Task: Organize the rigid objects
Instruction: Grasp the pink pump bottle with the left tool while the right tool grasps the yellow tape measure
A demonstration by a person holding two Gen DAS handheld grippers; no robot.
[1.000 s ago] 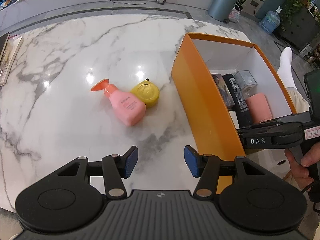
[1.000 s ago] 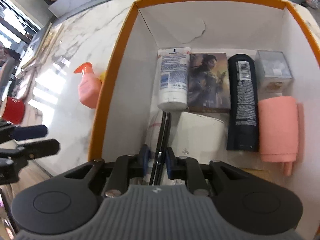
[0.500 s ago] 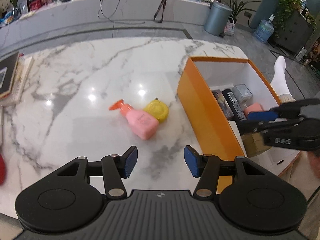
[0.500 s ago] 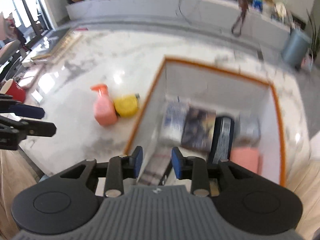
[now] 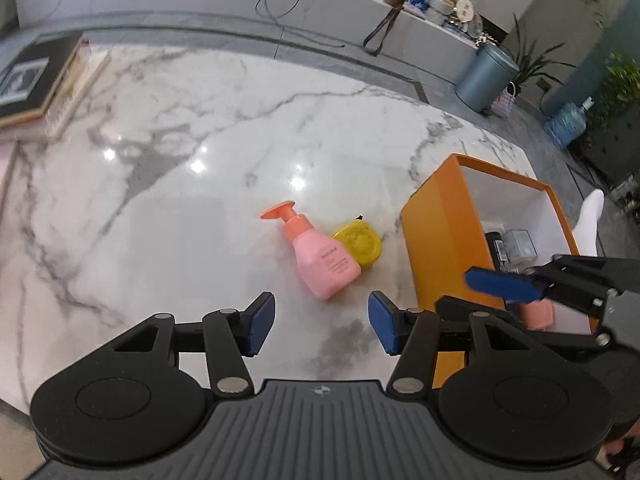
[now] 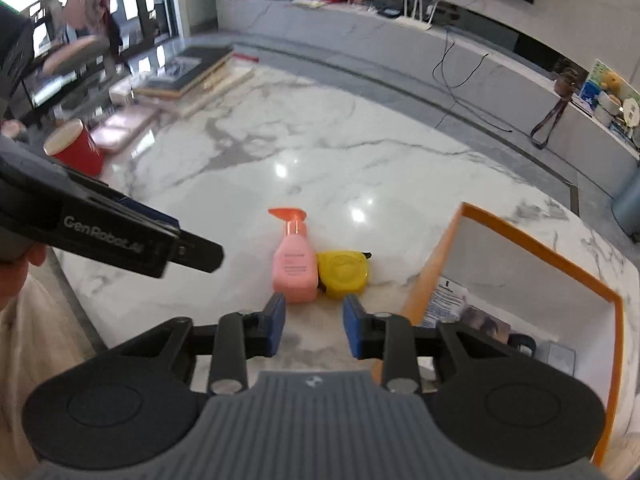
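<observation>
Left wrist cam: sits behind left gripper [image 5: 322, 328], looks fwd and down over marble table [image 5: 180, 208] from its near edge; orange box [image 5: 440, 232] at right. Right wrist cam: behind right gripper [image 6: 314, 330], similar height, faces fwd toward far counter; box at lower right. Shared: pink pump bottle [image 5: 326, 264] [image 6: 294, 266], yellow tape measure [image 5: 360, 244] [image 6: 342, 274], box, tabletop. Each cam catches the other gripper at frame edge.

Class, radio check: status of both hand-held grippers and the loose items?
Left hand-held gripper open, empty. Right hand-held gripper open, empty. Pink pump bottle and yellow tape measure touching on marble table, outside orange box.
</observation>
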